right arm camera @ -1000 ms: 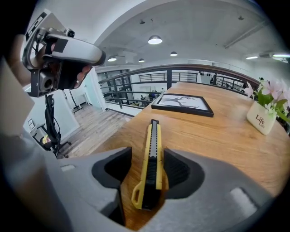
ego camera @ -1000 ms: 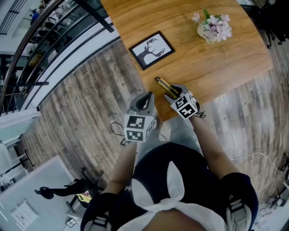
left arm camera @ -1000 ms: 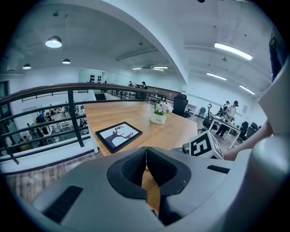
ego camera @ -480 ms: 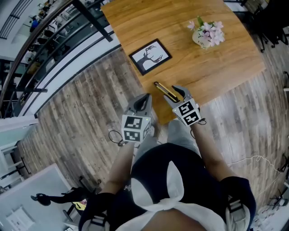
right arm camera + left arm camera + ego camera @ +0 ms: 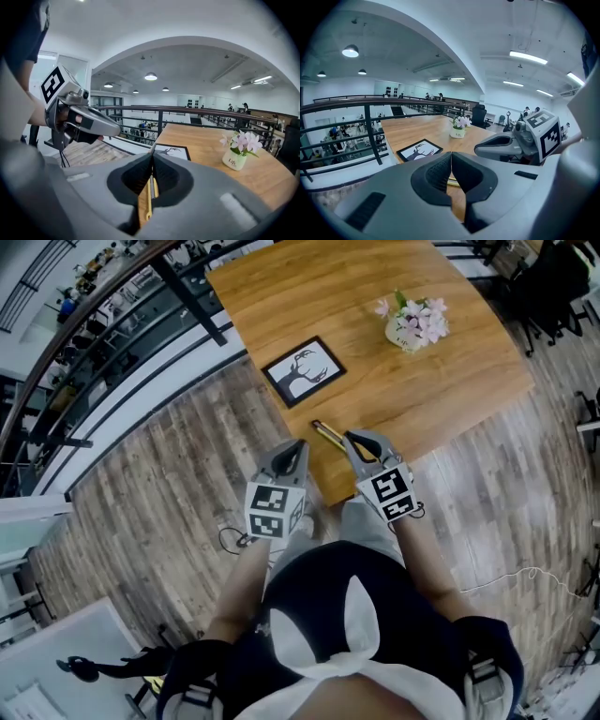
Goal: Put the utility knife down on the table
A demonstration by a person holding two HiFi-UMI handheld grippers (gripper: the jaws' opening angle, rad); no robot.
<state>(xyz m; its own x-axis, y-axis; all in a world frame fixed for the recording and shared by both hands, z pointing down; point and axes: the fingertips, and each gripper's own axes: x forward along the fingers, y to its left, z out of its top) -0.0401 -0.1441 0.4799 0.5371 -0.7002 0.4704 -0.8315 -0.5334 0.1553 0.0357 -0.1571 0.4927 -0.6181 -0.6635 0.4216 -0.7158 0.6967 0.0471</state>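
Setting: a wooden table (image 5: pixel 309 296) seen from above, with plank flooring around it.
Utility knife (image 5: pixel 327 434): lies flat on the table close to the near left corner, set at a slant to the near edge. No gripper holds it.
Knife's look: long and slim, with a yellow body and a dark strip running along its length. In the right gripper view the yellow side and dark slider show on the bare wood below the jaws.
Right gripper (image 5: pixel 352 439): hovers over the near edge, its tip just beside the knife's near end. Its jaws have just closed and are pressed together, with nothing between them.
Left gripper (image 5: pixel 297 448): off the table's left edge near the corner, above the floor. Its jaws are clenched together and empty.
Picture frame (image 5: pixel 302 371): a black frame holding a deer silhouette, flat by the left edge, beyond the knife.
Flower pot (image 5: pixel 410 322): a small white pot of pale pink flowers, towards the right edge, well apart from the knife.
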